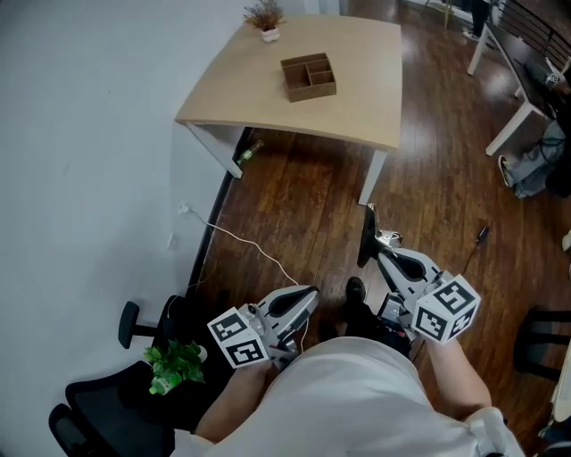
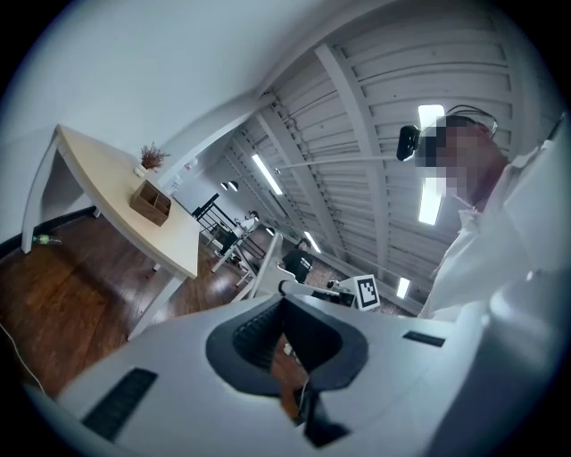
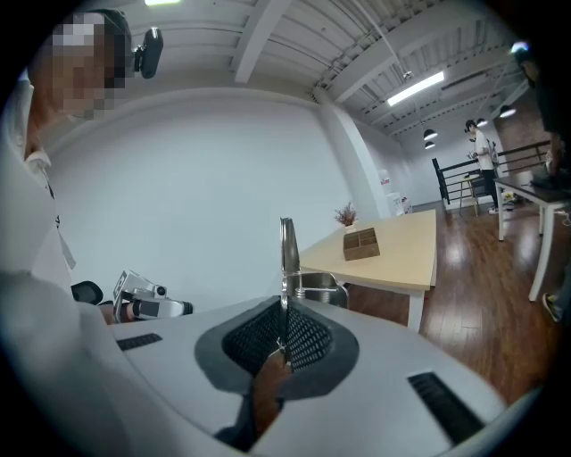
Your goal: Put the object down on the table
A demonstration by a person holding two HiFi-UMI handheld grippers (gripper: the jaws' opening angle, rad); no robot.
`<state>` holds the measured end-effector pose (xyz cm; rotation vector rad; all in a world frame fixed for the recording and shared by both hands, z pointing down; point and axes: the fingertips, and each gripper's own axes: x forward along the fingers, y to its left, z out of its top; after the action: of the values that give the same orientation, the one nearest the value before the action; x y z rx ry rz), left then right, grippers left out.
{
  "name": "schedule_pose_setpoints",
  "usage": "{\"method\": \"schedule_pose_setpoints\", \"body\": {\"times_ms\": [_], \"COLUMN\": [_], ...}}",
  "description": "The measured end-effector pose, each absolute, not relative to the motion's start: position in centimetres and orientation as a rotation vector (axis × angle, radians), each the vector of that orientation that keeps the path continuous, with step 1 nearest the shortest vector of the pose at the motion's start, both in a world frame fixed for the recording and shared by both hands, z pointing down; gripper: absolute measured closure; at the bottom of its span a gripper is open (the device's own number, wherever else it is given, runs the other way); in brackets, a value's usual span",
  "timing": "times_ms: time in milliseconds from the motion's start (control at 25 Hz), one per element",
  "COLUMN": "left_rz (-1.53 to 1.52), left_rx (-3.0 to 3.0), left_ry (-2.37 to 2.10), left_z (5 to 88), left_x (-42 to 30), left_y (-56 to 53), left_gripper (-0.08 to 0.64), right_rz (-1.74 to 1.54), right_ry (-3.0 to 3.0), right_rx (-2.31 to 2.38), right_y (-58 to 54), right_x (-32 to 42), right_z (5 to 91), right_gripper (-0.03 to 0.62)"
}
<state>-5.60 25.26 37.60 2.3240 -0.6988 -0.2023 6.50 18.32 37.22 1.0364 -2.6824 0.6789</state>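
My right gripper (image 1: 382, 254) (image 3: 284, 344) is shut on a thin metal utensil (image 3: 285, 259), seen edge-on and standing up from the jaws, with a rounded shiny part just behind it. From the head view the utensil (image 1: 366, 234) is a dark strip above the wooden floor, well short of the table. My left gripper (image 1: 306, 296) (image 2: 287, 344) is held low by my body, jaws together, nothing in them. The beige table (image 1: 357, 107) (image 3: 406, 259) (image 2: 111, 187) stands ahead, carrying a brown divided wooden box (image 1: 309, 77) (image 3: 361, 243) and a small potted plant (image 1: 265, 20).
A white wall runs along the left. A white cable (image 1: 241, 239) lies on the floor, and a green bottle (image 1: 247, 153) by the table leg. A black chair (image 1: 107, 402) with a green plant (image 1: 174, 364) sits at lower left. Another white desk (image 1: 522, 98) is at right.
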Motion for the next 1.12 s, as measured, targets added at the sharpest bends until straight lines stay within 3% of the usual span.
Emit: {"method": "schedule_pose_setpoints", "body": {"times_ms": [520, 1120], "left_rz": [-0.187, -0.165], "left_rx": [2.339, 2.29], "left_ry": [-0.674, -0.791], "left_z": [36.2, 36.7], "left_x": [1.5, 3.5], "left_y": [13.7, 7.5], "left_gripper": [0.561, 0.561], "right_rz": [0.691, 0.754], "right_ry": [-2.685, -2.717], "right_rx": [1.014, 0.901], "right_y": [7.2, 0.1], "right_x": [12.5, 14.2], "right_z": [36.8, 38.3], "right_gripper": [0.589, 0.589]}}
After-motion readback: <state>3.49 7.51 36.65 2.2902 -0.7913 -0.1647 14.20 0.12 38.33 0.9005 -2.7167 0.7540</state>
